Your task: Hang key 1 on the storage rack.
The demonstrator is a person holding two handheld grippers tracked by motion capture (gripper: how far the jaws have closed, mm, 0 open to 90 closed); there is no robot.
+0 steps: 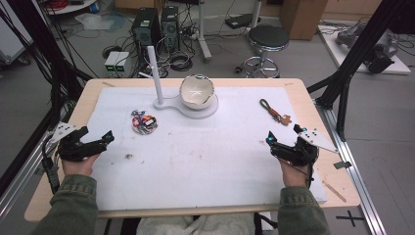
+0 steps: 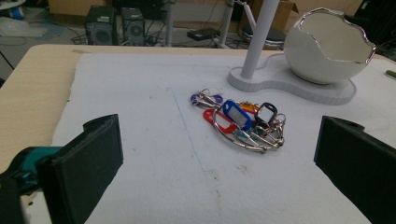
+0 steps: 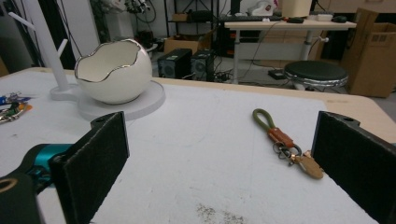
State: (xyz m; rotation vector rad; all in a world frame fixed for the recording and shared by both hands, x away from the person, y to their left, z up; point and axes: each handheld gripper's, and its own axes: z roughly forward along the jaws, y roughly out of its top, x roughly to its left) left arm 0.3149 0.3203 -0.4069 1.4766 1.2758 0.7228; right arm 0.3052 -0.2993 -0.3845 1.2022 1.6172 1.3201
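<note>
Looks like the very start of a pick-up: both grippers sit low at the near corners of the white mat (image 1: 205, 161), nothing grabbed yet. The left gripper (image 1: 108, 135) has its jaws spread wide and empty, aimed at the bunch of keys with coloured tags (image 2: 240, 123) lying on the mat just ahead of it, near the stand's base (image 1: 188, 108). The right gripper (image 1: 270, 139) is wide open too, facing the olive strap keychain (image 3: 285, 140) ahead of it. The eggshell-shaped bowl (image 1: 196, 91) sits on the stand. Next move is probably reaching forward and closing on the keys.
</note>
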